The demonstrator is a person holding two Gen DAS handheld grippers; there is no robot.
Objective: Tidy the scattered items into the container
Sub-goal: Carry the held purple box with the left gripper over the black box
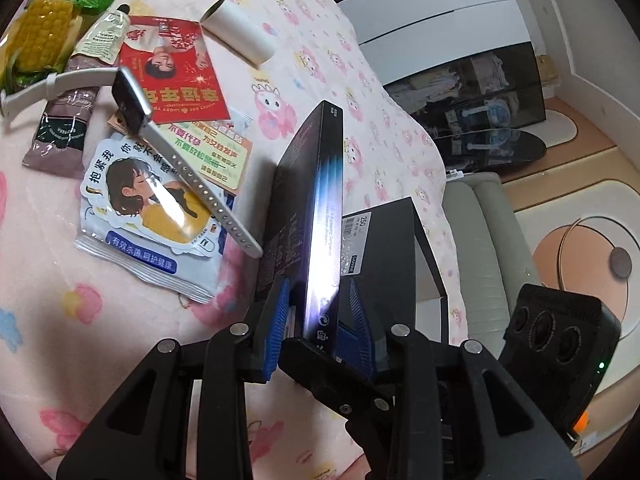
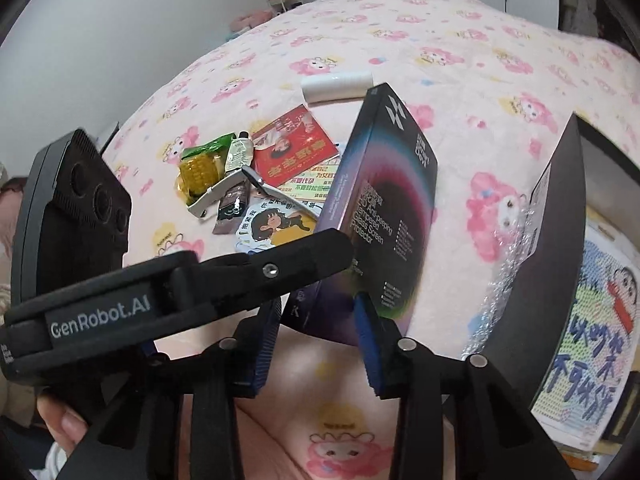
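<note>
The matte black plastic left gripper [image 1: 316, 320] has ribbed blue rubber pads [image 1: 276, 332] on its fingers, round silver pivot pins and small screws along its linkage bars. The matching black right gripper [image 2: 316, 332] has blue pads too. White "GenRobot.AI" lettering [image 2: 100, 316] marks one black housing.

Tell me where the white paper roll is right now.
The white paper roll lies on its side on the pink bedspread, at the far edge of the scattered pile, just beyond the red card; in the right wrist view it sits top centre.
</note>
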